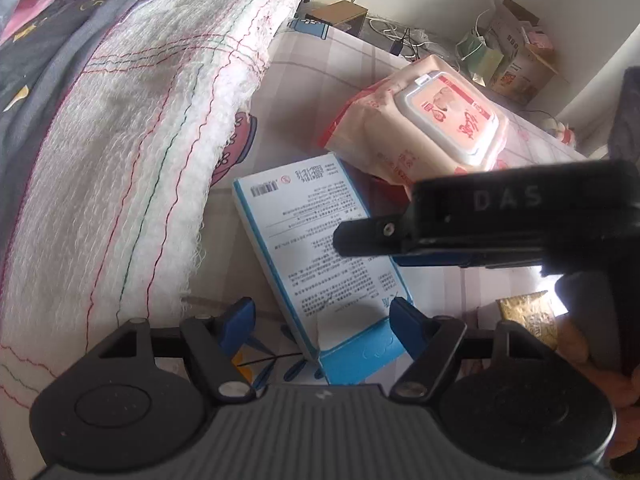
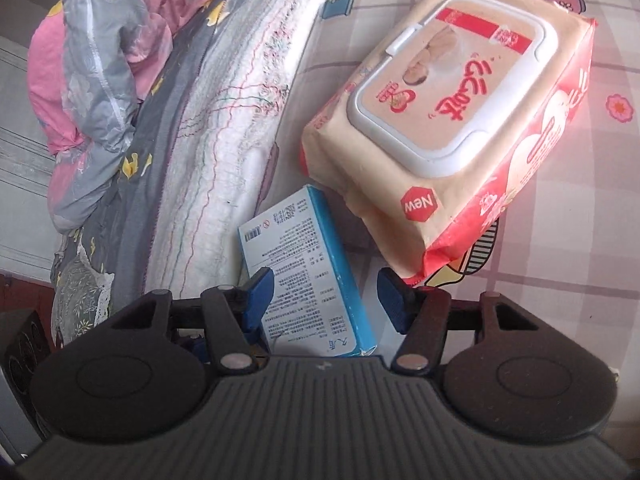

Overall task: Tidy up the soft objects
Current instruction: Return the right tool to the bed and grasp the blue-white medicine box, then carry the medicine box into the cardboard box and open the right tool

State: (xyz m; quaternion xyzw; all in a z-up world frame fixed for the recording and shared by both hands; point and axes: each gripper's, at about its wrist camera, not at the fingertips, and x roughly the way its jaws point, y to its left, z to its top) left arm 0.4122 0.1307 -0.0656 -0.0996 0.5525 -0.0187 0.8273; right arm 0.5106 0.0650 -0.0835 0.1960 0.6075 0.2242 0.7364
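A peach and red pack of wet wipes [image 2: 448, 120] with a white lid lies tilted on the checked sheet [image 2: 560, 248], one end resting over a flat blue-and-white box [image 2: 312, 264]. My right gripper [image 2: 328, 296] hovers open over the box's near end; its left pad overlaps the box's edge and its right pad stands apart. In the left wrist view the same box [image 1: 316, 248] lies under my open left gripper [image 1: 322, 316], with the wipes pack [image 1: 424, 128] beyond. The right gripper's black body [image 1: 500, 208] reaches in from the right. A white woven blanket [image 1: 132, 152] lies to the left.
A grey star-print quilt and pink bedding [image 2: 100, 80] are heaped left of the white blanket [image 2: 240, 100]. Cardboard boxes and bags [image 1: 516, 52] and cables [image 1: 396, 36] fill the far corner. A gold packet [image 1: 528, 316] lies at right beside a person's hand [image 1: 580, 344].
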